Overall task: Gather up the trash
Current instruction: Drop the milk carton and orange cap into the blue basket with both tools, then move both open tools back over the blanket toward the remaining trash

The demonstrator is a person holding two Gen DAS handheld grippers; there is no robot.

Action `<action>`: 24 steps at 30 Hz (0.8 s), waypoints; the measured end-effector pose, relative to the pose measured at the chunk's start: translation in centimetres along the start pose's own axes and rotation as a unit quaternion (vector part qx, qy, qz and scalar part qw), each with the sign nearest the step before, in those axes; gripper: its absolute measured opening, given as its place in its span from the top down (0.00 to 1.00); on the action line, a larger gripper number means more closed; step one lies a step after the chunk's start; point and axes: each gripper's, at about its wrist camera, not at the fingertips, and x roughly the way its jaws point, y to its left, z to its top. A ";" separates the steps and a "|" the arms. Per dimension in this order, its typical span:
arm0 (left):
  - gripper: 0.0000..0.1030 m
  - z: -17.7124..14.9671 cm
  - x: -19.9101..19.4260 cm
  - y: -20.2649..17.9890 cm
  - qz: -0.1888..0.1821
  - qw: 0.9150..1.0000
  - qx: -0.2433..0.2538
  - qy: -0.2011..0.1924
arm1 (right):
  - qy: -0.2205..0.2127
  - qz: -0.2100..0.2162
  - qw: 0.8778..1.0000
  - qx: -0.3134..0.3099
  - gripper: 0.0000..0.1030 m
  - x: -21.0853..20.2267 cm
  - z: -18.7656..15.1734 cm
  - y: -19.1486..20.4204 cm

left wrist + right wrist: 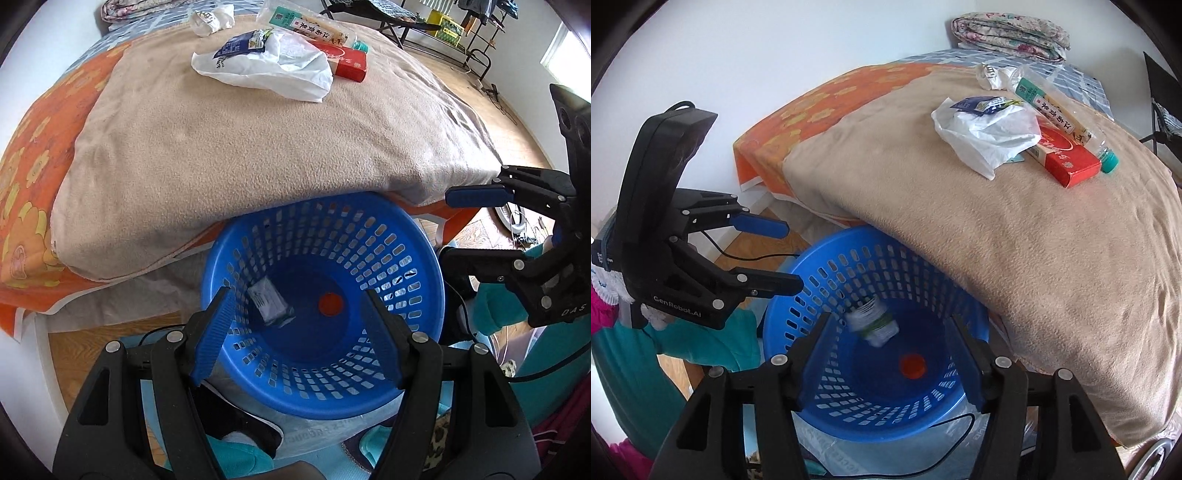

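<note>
A blue perforated basket (413,254) (798,295) stands on the floor against the bed's edge. My left gripper (299,332) is open and empty right above it; a small grey-white packet (269,302) is in the basket, blurred. My right gripper (886,343) is also open and empty over the basket; the same blurred packet (875,323) shows between its fingers. On the beige blanket (258,147) lie a white plastic bag (273,68) (986,134), a red box (345,61) (1065,157), a clear plastic bottle with green cap (1067,122) and a crumpled wrapper (208,20).
An orange flowered sheet (26,206) lies under the blanket. A folded floral quilt (1008,33) lies at the bed's far end. A black rack (454,33) stands across the wooden floor. Each gripper shows in the other's view, the right one (491,225) and the left one (783,254).
</note>
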 end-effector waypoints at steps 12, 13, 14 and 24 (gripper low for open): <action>0.31 0.7 -0.5 -0.4 0.002 1.000 0.005 -0.012 | -0.013 -0.006 1.000 0.006 0.33 -0.7 0.2 -0.4; 0.31 0.9 -0.6 -0.5 0.002 1.000 0.005 -0.013 | -0.014 -0.006 1.000 0.007 0.33 -0.8 0.2 -0.4; 0.31 1.0 -0.7 -0.5 0.003 1.000 0.006 -0.014 | -0.016 -0.008 1.000 0.008 0.32 -0.9 0.3 -0.5; 0.31 3.2 -1.4 -0.1 -0.002 0.999 -0.005 -0.032 | -0.037 -0.027 0.999 0.025 0.21 -2.2 1.0 -1.9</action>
